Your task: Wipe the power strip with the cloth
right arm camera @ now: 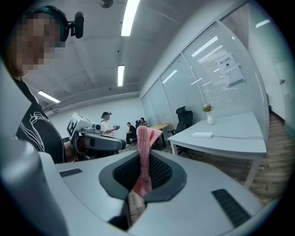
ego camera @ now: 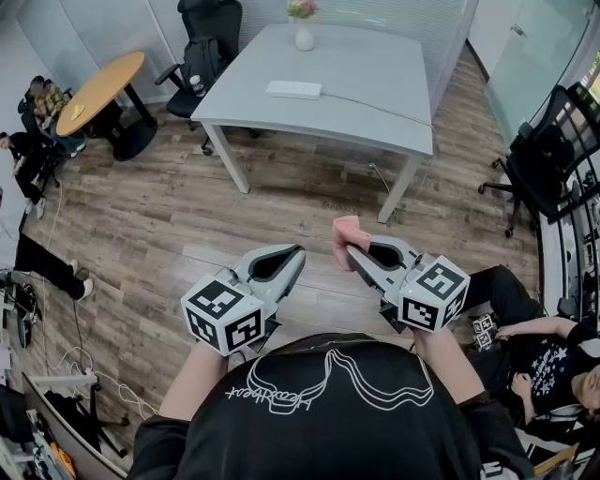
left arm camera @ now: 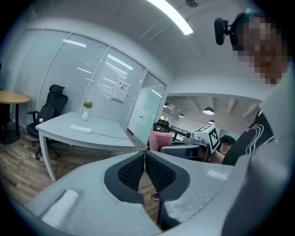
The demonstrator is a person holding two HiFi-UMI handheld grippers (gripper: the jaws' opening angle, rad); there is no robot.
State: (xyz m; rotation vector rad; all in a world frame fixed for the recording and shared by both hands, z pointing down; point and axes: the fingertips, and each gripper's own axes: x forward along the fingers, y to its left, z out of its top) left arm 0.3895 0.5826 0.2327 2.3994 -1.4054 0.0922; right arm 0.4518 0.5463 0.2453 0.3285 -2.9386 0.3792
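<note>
Flowers (ego camera: 302, 8) were held in vase (ego camera: 305, 37) on table (ego camera: 375, 84). Strip (ego camera: 293, 90) was set there too, well apart from both grippers. Cloth (ego camera: 345, 232) was clamped in right gripper (ego camera: 352, 253); left gripper (ego camera: 296, 255) was closed, empty.

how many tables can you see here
2: a grey table, top centre in the head view, bearing the power strip, and a round wooden table at top left. More may be hidden.

No print legible in office scene
White cursive script across the person's black shirt (ego camera: 272, 398) resists reading; the notice sheet (right arm camera: 229, 70) on the glass wall (right arm camera: 193, 80) is too small.
</note>
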